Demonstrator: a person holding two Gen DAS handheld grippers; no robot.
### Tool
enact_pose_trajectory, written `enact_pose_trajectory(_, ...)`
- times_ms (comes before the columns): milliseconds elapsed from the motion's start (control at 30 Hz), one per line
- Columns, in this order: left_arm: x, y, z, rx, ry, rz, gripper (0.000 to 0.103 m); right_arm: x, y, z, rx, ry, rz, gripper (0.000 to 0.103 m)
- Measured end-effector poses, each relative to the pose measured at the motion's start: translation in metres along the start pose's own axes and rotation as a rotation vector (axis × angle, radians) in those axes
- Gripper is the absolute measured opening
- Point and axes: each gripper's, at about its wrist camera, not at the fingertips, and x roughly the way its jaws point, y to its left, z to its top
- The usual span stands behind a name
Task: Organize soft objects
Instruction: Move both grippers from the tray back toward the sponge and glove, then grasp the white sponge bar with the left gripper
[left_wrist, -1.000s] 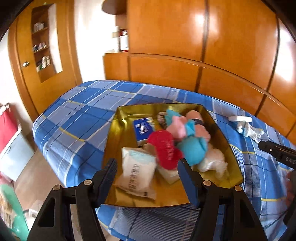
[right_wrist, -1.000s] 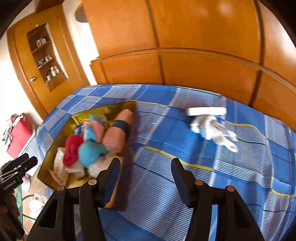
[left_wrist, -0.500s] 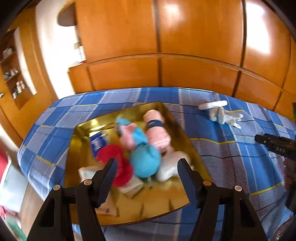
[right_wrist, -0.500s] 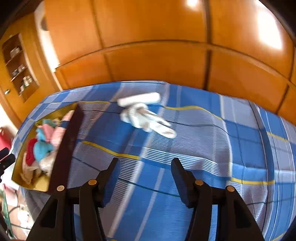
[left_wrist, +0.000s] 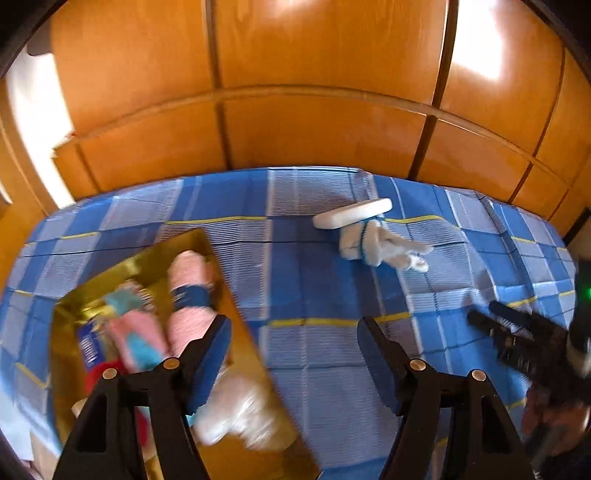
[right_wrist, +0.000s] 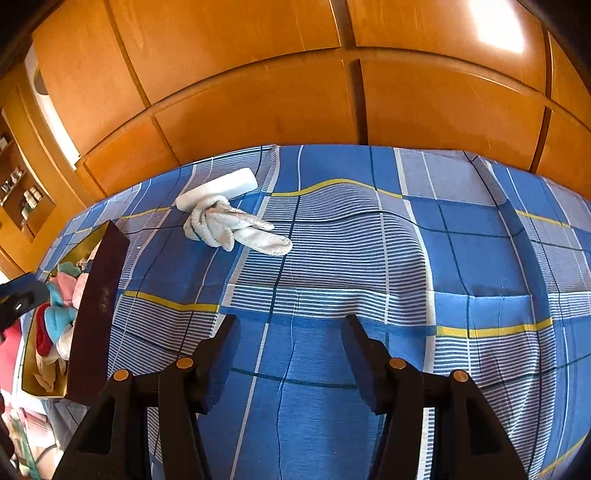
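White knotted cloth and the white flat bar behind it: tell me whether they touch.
Touching. The right wrist view shows the knotted cloth with its knot pressed against the bar, no sheet visible between them.

I'm working in a home bedroom: a bed under a blue plaid sheet (right_wrist: 332, 258), a wooden headboard (right_wrist: 295, 107), and wall shelves (right_wrist: 16, 184) holding small bottles.

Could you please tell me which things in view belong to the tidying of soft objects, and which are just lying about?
Part of the job:
- gold box of soft items
- knotted white towel on the bedspread
- left gripper, opening, nothing between its fingers
- right gripper, open

Just lying about:
- white flat case
- wooden wardrobe
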Motion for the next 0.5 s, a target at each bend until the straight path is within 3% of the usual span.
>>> enact_pose_trajectory(267,0.047,-0.022,0.066,0.064,0.011,-0.023,0.08,-0.001,0.003,0.002,0.004,0.001,0.028,0.057)
enact_pose_trajectory(500,0.104,-0.053,0.104,0.268,0.035,-0.041,0.082,-0.002,0.004,0.002,0.014,0.004,0.048,0.057)
